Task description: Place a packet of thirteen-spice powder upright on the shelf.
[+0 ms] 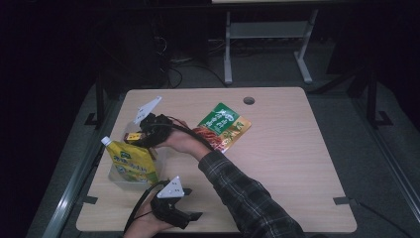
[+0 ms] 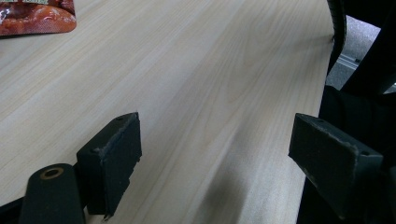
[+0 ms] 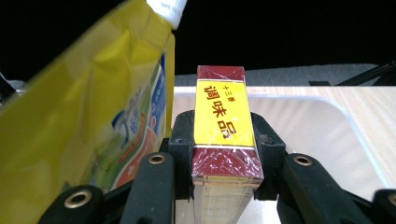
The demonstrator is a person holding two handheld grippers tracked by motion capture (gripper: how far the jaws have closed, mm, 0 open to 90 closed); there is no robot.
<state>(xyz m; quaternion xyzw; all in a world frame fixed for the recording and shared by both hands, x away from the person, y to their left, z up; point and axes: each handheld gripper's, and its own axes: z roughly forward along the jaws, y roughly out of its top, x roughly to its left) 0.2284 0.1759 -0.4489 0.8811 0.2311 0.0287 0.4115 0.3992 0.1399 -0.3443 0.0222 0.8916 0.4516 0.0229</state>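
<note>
three camera positions around one table [image 1: 277,163].
high view looks forward and down from above the near edge; left gripper view skims the bare wood close up, sharing the red-and-green packet [image 2: 37,18] [image 1: 223,126]; right gripper view sits close behind a boxed seasoning [image 3: 224,126] beside the yellow pouch [image 3: 84,121] [image 1: 131,163].

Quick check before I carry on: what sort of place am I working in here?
Probably a lab or recording room: a bare wooden table on grey carpet, loose cables beneath another desk's metal legs, dark surroundings.
</note>
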